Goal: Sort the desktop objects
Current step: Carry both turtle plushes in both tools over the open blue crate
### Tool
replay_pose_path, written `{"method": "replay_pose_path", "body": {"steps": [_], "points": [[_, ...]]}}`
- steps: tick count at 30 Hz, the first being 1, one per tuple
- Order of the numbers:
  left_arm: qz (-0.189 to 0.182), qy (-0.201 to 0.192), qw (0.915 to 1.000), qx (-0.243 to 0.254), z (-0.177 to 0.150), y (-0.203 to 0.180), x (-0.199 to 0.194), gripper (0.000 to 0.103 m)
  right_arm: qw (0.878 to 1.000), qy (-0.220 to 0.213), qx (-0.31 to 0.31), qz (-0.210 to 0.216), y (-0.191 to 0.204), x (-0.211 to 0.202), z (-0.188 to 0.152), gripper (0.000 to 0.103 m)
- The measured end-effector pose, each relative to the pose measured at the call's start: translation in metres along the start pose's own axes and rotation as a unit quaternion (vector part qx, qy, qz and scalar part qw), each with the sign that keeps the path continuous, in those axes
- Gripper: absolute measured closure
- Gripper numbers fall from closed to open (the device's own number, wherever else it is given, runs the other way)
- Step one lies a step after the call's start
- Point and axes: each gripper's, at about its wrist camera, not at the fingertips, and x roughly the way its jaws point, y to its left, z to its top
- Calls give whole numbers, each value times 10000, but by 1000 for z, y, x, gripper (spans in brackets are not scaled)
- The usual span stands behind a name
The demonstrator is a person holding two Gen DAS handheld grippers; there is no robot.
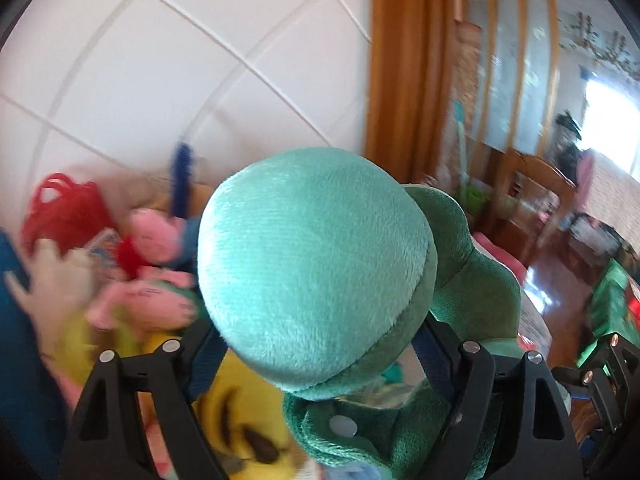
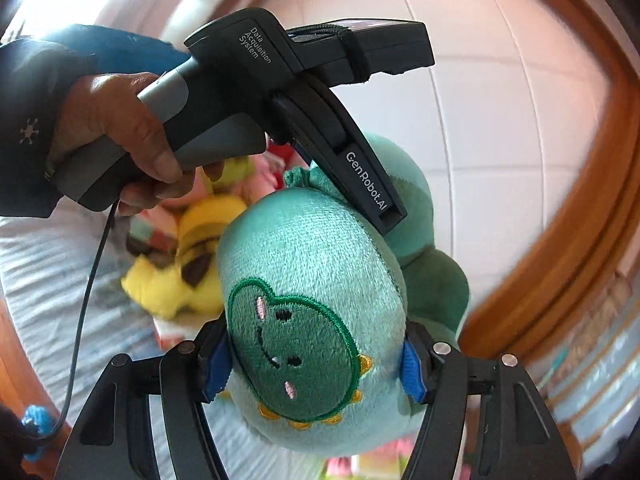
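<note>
Both hand-held grippers clamp 1 green plush dinosaur [image 2: 316, 320], raised above the toy pile: left hand-held gripper [image 1: 320, 356] and right hand-held gripper [image 2: 316, 364] squeeze its rounded body. Yellow plush [image 2: 180, 276] lies below on the bed.

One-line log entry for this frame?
phase: carry | object: teal plush dinosaur toy lifted | left gripper: shut on toy | right gripper: shut on toy | below: yellow plush toy

The left gripper [image 1: 320, 356] clamps a teal-green plush toy [image 1: 316, 256] between its blue-padded fingers [image 1: 202, 364], the toy's rounded belly filling the view ahead. Left of the gripper lie a yellow plush [image 1: 244, 412] and a blurred pink plush [image 1: 152, 280]; behind, a white-tiled wall [image 1: 180, 60].
</note>
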Motion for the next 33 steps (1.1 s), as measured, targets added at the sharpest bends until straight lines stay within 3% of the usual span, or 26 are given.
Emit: {"method": "replay_pose_path", "body": {"steps": [5, 10, 15, 22, 33], "points": [[671, -382, 9961, -421, 4, 60, -62, 21, 9960, -711, -483, 258, 18, 7, 58, 37], [1376, -685, 9846, -835, -7, 124, -138, 21, 9843, -1420, -887, 560, 51, 5, 117, 36], [1923, -706, 9729, -1070, -23, 173, -198, 20, 9694, -1953, -1173, 913, 91, -2, 171, 36], [2470, -653, 9590, -1229, -47, 223, -267, 20, 9520, -2445, -1367, 1232, 145, -16, 227, 36], [2987, -604, 9405, -1502, -85, 301, -353, 20, 9303, -2923, -1579, 1551, 222, -35, 308, 35]]}}
